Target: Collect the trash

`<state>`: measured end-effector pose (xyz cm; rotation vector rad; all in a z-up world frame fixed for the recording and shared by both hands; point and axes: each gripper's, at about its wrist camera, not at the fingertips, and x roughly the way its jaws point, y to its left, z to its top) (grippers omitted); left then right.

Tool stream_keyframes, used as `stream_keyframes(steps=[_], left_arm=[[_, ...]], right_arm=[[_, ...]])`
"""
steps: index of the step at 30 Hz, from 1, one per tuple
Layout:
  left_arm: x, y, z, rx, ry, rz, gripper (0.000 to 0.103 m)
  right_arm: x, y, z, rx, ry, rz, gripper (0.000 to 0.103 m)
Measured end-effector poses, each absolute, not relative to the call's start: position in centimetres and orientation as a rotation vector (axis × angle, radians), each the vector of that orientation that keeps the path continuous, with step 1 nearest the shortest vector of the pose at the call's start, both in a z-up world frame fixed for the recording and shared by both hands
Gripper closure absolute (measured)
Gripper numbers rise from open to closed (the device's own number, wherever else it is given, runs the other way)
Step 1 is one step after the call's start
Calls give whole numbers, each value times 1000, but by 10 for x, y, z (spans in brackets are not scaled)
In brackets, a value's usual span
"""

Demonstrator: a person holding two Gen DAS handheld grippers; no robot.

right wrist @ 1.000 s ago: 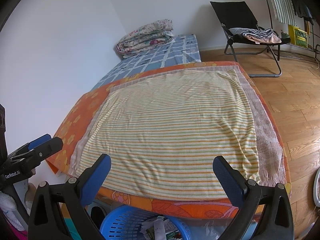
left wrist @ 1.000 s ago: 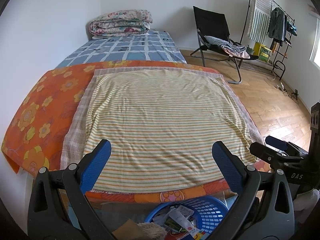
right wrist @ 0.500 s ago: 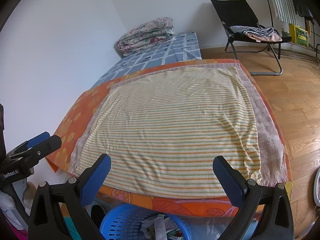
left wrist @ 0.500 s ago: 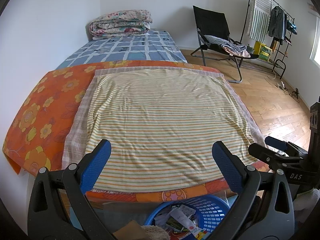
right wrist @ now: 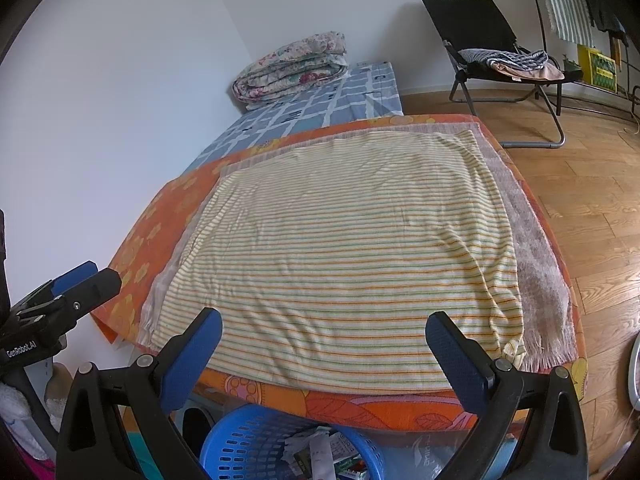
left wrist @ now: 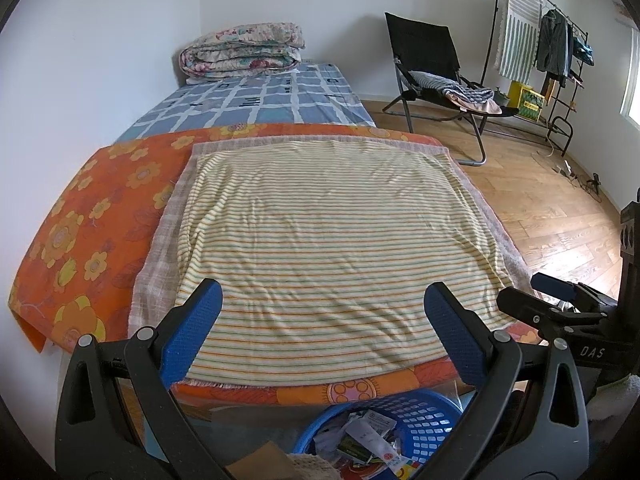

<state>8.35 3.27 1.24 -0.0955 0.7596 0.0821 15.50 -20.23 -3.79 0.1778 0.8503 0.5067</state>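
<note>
A blue plastic basket (left wrist: 420, 412) stands on the floor at the foot of the bed, holding paper scraps and wrappers (left wrist: 368, 436); in the right wrist view the basket (right wrist: 248, 440) sits low in the middle. My left gripper (left wrist: 322, 330) is open above the bed's near edge with nothing between its blue pads. Beside it, my right gripper (right wrist: 324, 334) is open too and holds nothing. Each gripper shows in the other's view: the right gripper (left wrist: 560, 304) at the right edge, the left gripper (right wrist: 68, 288) at the left edge.
A striped yellow towel (left wrist: 328, 240) lies flat over an orange flowered cover (left wrist: 88, 220) on the bed. A folded quilt (left wrist: 240, 50) sits at the far end. A black folding chair (left wrist: 436, 68) and a clothes rack (left wrist: 548, 48) stand on the wooden floor to the right.
Both grippers have risen and tilted slightly, so the bed sits a little lower in each view. Both stay open and hold nothing.
</note>
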Motion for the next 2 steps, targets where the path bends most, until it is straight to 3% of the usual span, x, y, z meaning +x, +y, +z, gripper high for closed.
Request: stream_keyframes(steps=[2], left_arm=[[84,32,12,-96,762,81,0]], right_arm=[[155,-203,-38,176,853,507,0]])
